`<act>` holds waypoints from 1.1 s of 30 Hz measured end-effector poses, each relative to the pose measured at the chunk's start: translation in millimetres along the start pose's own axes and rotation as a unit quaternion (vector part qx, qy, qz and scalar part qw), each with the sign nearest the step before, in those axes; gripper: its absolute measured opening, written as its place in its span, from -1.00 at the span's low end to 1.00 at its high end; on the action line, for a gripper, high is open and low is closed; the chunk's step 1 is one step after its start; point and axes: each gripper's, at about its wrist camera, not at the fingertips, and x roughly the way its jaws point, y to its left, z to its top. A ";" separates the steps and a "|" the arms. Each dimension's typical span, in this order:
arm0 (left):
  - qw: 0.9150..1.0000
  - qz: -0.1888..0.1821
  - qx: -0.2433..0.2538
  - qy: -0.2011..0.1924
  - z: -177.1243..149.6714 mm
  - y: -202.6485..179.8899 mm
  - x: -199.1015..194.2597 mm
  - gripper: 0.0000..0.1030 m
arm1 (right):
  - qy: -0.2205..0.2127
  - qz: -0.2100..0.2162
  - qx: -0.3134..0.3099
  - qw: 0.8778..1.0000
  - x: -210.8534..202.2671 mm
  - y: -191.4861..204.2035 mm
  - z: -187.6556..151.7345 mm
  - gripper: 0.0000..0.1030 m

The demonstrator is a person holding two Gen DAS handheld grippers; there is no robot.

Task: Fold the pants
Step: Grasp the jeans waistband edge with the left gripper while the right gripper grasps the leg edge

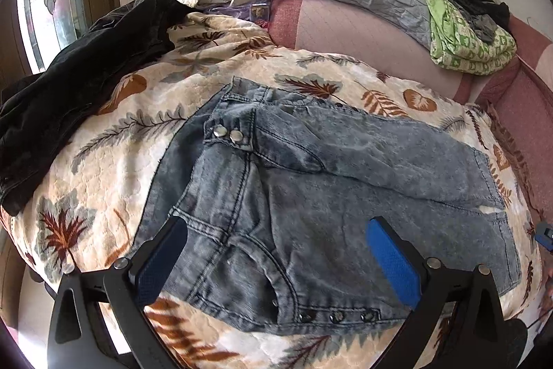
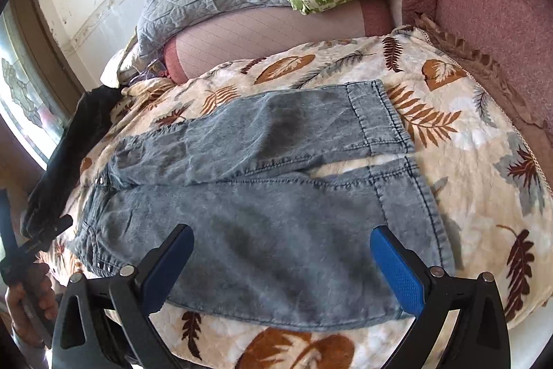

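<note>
- So the jeans (image 1: pixel 311 196) are spread flat on the leafy blanket (image 1: pixel 114 140) on the bed, waistband toward 9 o'clock and hems (image 2: pixel 390 140) toward 3 o'clock, both legs lying side by side.
- Left gripper (image 1: pixel 280 261) is wide open, holding nothing, hovering over the waistband end; the snap buttons (image 1: pixel 226 134) sit up at about 11 o'clock from it.
- Right gripper (image 2: pixel 281 268) is spread open and empty too, over the near leg, hems off at 2 o'clock.
- Looks to me like the very start of the fold, nothing doubled over yet.
- My guess for the next move: each gripper pinches the near edge, waist and hem, and carries that leg over onto the far one.
- Black clothes (image 1: pixel 79 75) heaped at 10 o'clock aren't in the way.
</note>
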 end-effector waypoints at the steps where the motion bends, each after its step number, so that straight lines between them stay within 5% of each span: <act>1: 1.000 -0.003 -0.004 -0.001 9.6 6.6 3.8 1.00 | 0.007 0.005 0.014 1.000 3.8 -11.3 11.6 1.00; 13: 0.997 -0.024 -0.059 0.050 138.4 57.4 118.0 0.96 | 0.063 -0.023 0.099 0.993 88.5 -101.5 113.8 0.62; 15: 0.996 -0.023 -0.064 0.059 154.8 59.6 144.7 0.81 | 0.071 -0.029 0.099 0.992 102.8 -109.1 122.3 0.55; 17: 0.995 -0.014 -0.064 0.077 167.1 59.3 170.9 0.37 | 0.078 -0.035 0.094 0.992 116.8 -114.2 131.2 0.48; 19: 0.994 -0.006 -0.063 0.094 173.9 58.9 193.7 0.19 | 0.085 -0.040 0.097 0.991 130.7 -119.7 141.3 0.41; 26: 0.992 0.007 -0.059 0.112 175.3 57.4 231.3 0.18 | 0.096 -0.039 0.102 0.989 169.7 -132.3 174.9 0.33; 29: 0.991 0.006 -0.060 0.123 174.8 56.4 241.7 -0.23 | 0.103 -0.040 0.108 0.988 183.8 -136.9 183.5 0.26; 33: 0.991 0.012 -0.049 0.124 176.2 51.3 249.9 -0.32 | 0.117 -0.055 0.103 0.986 202.4 -137.1 188.8 0.23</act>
